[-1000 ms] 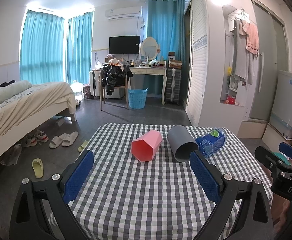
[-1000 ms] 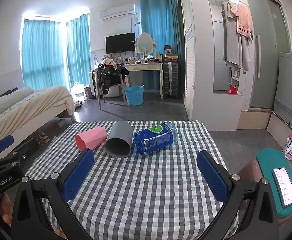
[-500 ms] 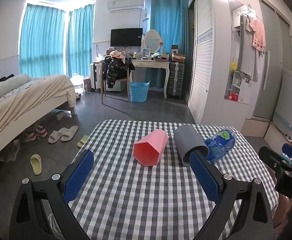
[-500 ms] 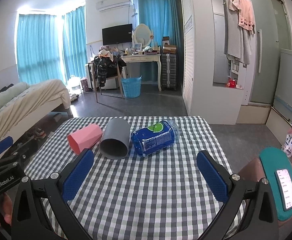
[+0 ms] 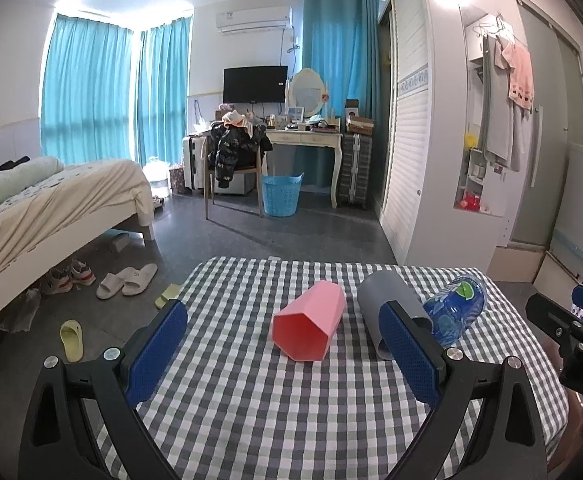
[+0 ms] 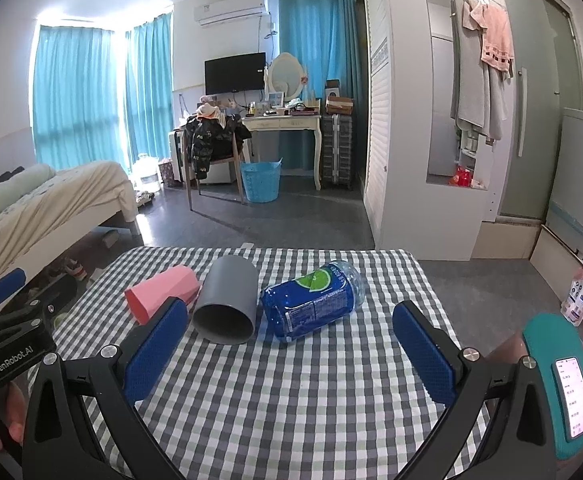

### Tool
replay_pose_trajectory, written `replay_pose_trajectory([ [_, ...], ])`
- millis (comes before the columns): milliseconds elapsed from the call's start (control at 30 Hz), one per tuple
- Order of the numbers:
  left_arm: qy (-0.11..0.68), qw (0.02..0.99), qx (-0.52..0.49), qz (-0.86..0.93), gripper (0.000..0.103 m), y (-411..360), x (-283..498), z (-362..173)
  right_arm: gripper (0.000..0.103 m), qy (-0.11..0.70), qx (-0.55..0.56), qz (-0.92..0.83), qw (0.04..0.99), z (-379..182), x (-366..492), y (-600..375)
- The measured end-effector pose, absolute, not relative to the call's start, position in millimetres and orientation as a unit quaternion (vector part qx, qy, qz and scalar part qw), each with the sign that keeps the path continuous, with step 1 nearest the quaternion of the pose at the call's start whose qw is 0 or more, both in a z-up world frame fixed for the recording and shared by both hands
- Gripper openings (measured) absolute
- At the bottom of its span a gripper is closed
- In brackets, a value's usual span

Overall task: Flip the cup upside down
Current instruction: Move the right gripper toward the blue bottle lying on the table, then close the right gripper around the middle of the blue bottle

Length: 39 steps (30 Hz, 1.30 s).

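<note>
Both grippers hover over the near part of the desk, which carries a checked cloth. The left gripper has its jaws spread wide and holds nothing. The right gripper is likewise spread and empty.

Three items lie on their sides in a row ahead of the grippers. The pink cup lies just ahead of the left gripper, between its fingers' line of sight, open mouth facing the gripper. The grey cup lies just beside it, ahead and left of the right gripper's centre, mouth also toward the gripper. The blue bottle lies directly ahead of the right gripper, touching or nearly touching the grey cup.

Recommended procedure: advance one gripper along the cup axis, straddle the cup wall at mid-body, close firmly, lift clear of its neighbours, rotate until the mouth faces down, then lower flat. Avoid nudging adjacent items; they are likely to roll.
</note>
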<state>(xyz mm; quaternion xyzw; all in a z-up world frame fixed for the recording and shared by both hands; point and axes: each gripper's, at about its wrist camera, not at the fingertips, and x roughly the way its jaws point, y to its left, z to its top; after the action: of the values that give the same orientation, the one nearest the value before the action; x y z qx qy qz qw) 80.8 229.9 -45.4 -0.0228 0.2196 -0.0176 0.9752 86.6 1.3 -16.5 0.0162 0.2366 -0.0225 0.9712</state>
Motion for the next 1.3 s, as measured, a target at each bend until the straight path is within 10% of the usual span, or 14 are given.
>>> replay_pose_trajectory([
  [1300,0.274,0.96,-0.053,-0.017,0.099,255,153,-96,0.101,0.404,0.071,-0.17,0.896,-103,269,-39],
])
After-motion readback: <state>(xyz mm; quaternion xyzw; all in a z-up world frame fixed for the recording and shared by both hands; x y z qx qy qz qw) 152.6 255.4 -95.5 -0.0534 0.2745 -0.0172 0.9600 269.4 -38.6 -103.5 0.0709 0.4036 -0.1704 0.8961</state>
